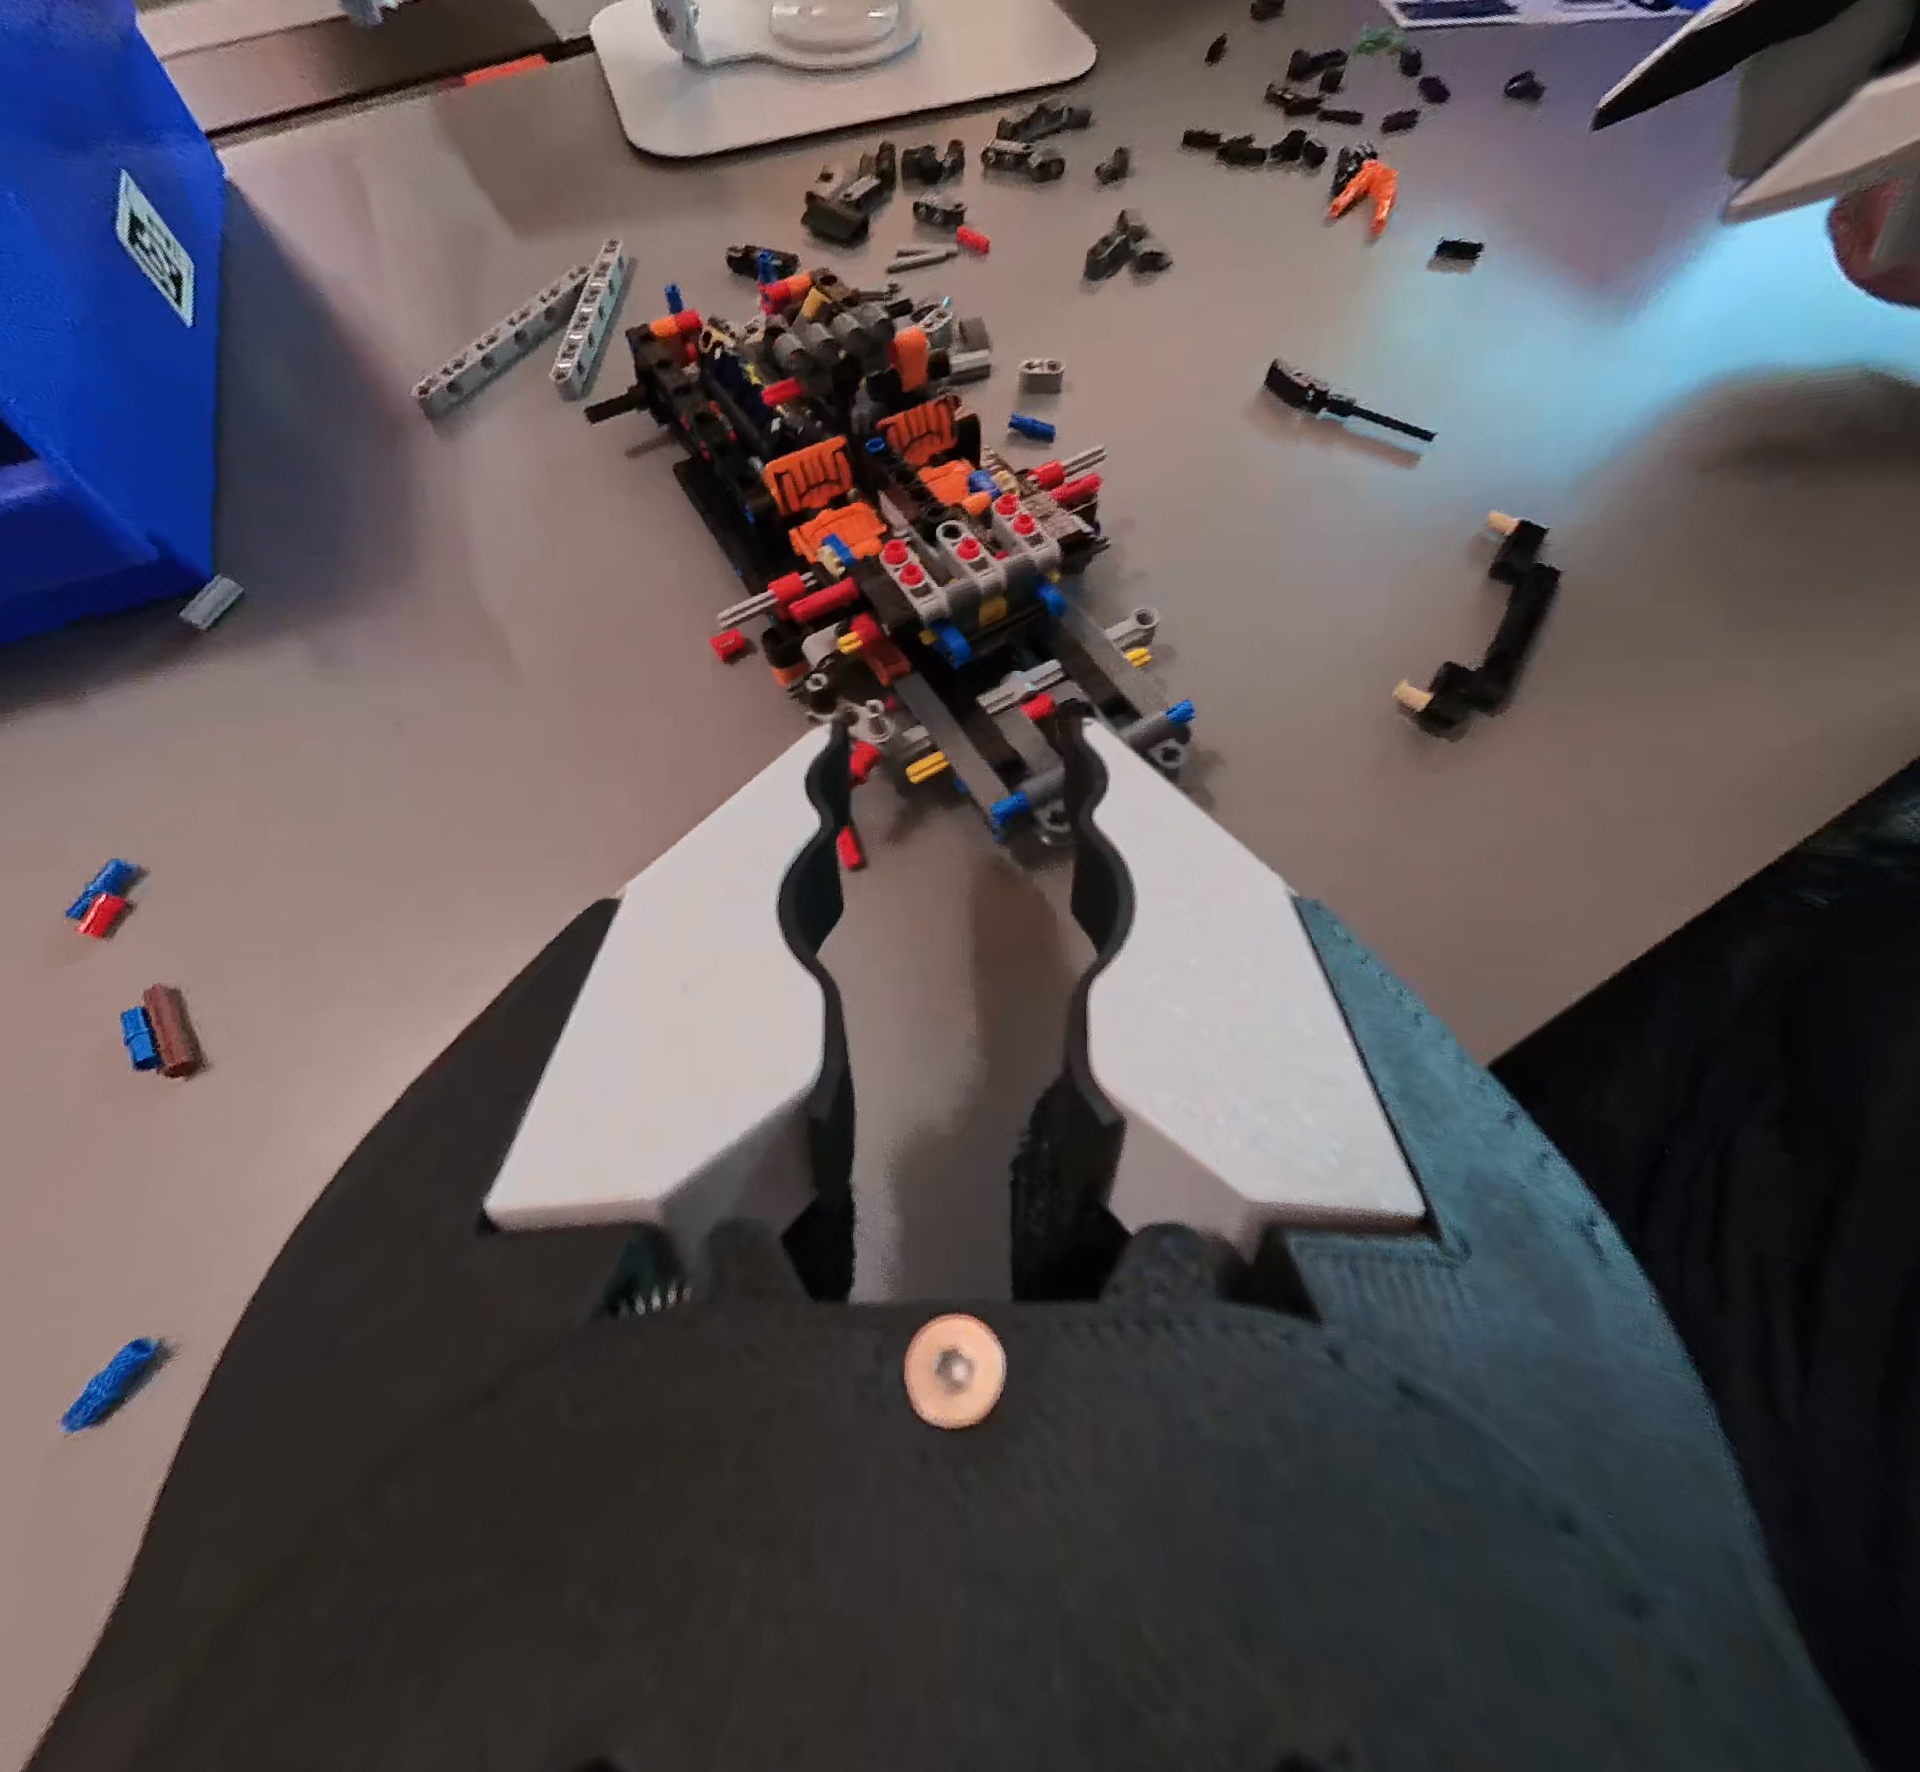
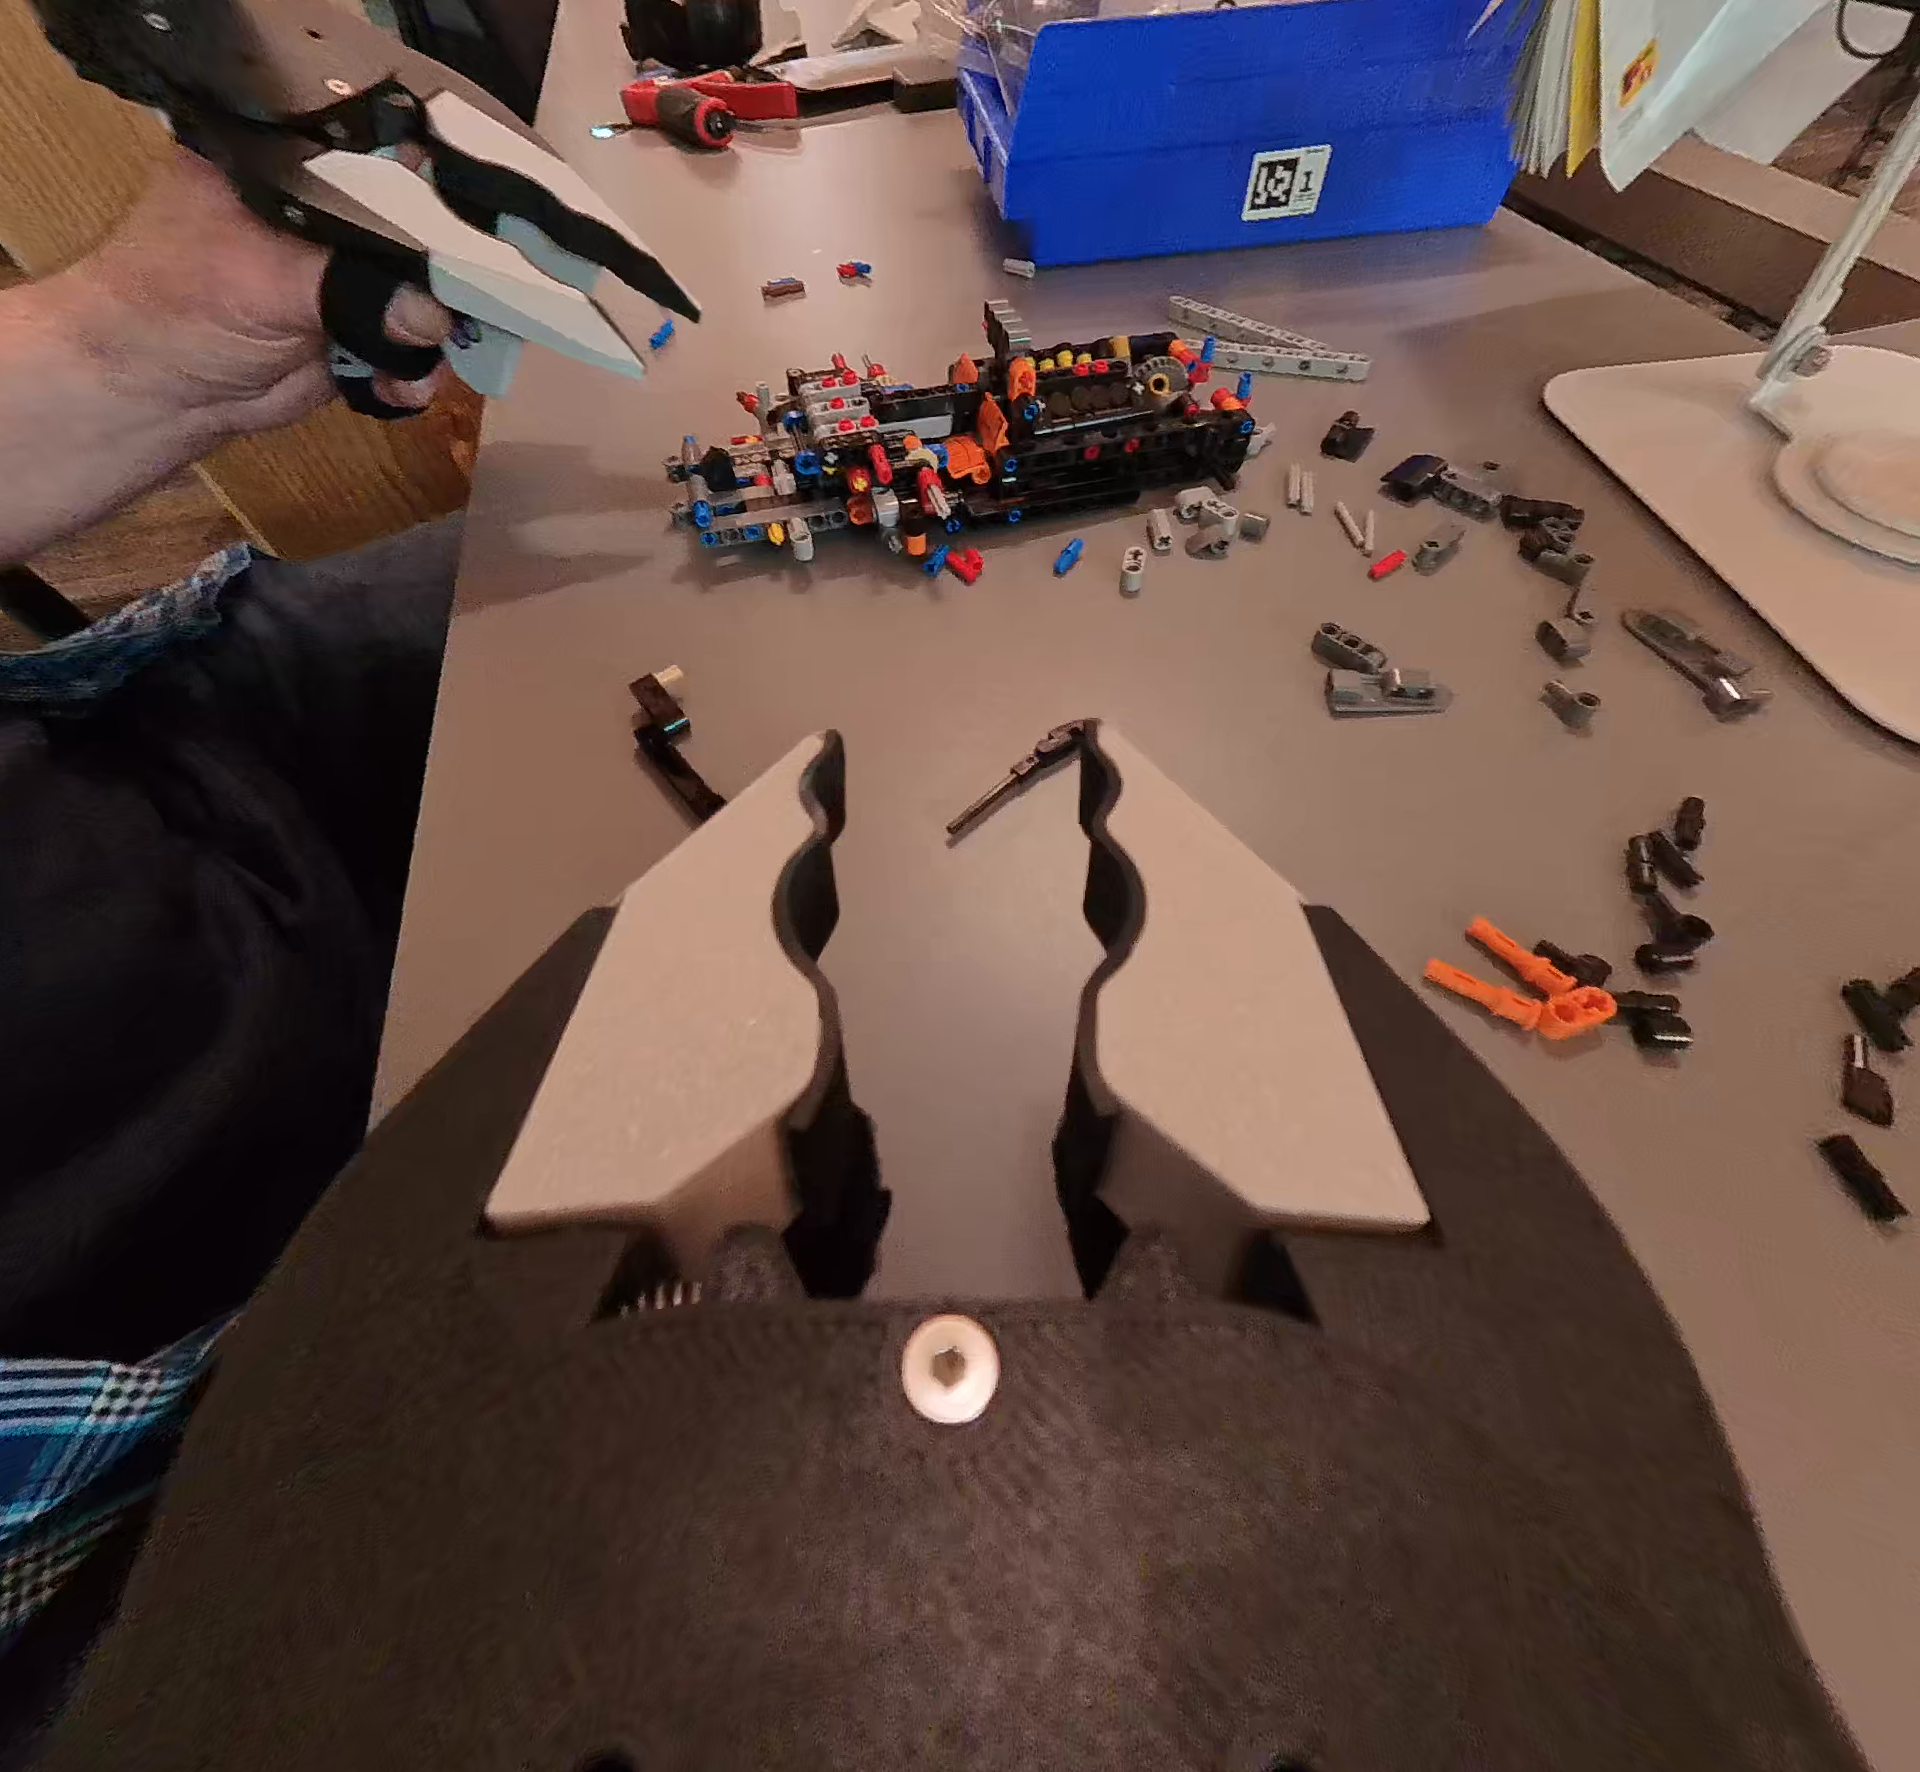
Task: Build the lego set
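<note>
The long, part-built lego chassis in black, grey, orange, red and blue lies on the grey table; it also shows in the right wrist view. My left gripper is open and empty, its tips just over the chassis's near end. In the right wrist view it hangs in the air left of the chassis. My right gripper is open and empty above the table. A black axle piece lies by its right fingertip, and a black bracket lies to its left.
Several loose black and grey parts and orange pieces lie to the right. A blue bin stands behind the chassis and a white stand base at the right. Blue and red pins lie at the left. Two grey beams lie beside the chassis. Tip to tip, the grippers are about 25 cm apart. To the black axle piece: right tips about 9 cm, left tips about 20 cm. The left camera catches it too, in the left wrist view.
</note>
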### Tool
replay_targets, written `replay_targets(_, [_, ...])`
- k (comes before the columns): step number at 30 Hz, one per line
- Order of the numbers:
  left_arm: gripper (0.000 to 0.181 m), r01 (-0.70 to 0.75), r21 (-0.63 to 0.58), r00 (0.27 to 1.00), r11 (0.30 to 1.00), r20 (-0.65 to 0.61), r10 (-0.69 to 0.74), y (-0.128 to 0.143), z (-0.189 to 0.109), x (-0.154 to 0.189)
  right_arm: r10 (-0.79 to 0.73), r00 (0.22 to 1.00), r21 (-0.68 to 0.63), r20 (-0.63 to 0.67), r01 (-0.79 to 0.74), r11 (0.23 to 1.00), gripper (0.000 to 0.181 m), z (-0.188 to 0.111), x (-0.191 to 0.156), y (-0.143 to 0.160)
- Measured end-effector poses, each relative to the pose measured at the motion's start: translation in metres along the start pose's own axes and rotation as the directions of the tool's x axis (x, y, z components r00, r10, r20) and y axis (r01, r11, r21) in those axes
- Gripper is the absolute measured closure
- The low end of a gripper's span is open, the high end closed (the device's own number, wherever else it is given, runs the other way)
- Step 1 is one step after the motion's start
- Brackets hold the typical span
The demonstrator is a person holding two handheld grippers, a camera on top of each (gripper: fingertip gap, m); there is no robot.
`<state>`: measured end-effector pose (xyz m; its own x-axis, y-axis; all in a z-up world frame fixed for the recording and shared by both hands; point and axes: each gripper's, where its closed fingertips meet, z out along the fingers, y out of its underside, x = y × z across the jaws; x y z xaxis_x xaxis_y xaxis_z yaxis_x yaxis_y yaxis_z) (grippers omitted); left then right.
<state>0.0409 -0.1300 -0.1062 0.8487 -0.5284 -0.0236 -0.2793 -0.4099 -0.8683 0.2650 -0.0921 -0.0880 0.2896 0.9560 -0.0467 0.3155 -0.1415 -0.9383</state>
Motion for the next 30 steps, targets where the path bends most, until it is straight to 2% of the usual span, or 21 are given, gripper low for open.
replay_targets(4, [0.139,0.0,-0.021,1.0,1.0,0.015,0.0,0.008,0.006,0.001,0.016,1.0,-0.069,-0.013,-0.017,0.998,0.143,-0.002,0.012,-0.001])
replay_targets(7, [0.138,0.048,-0.016,0.999,0.999,0.02,-0.048,0.017,0.011,-0.004,-0.06,0.996,-0.195,-0.069,0.045,0.98,0.146,-0.002,0.037,0.0])
replay_targets(9, [0.138,0.086,-0.006,0.996,0.996,0.011,-0.086,0.021,0.014,-0.007,-0.074,0.996,-0.228,-0.059,0.058,0.972,0.154,0.001,0.053,-0.008])
replay_targets(15, [0.141,0.133,0.013,0.991,0.991,0.013,-0.133,0.025,0.013,-0.012,-0.099,0.995,-0.299,0.008,0.097,0.949,0.17,0.033,0.092,-0.03])
replay_targets(20, [0.142,0.15,0.034,0.989,0.988,-0.015,-0.149,0.022,0.012,-0.011,-0.101,0.995,-0.318,0.008,0.098,0.943,0.158,0.065,0.122,-0.053])
replay_targets(22, [0.143,0.151,0.038,0.988,0.988,-0.036,-0.15,0.021,0.011,-0.009,-0.126,0.992,-0.338,0.0,0.119,0.934,0.158,0.074,0.134,-0.055])
replay_targets(30, [0.145,0.171,0.048,0.982,0.984,-0.082,-0.167,0.019,0.01,-0.007,-0.128,0.975,-0.44,0.18,0.197,0.876,0.161,0.102,0.123,-0.028])
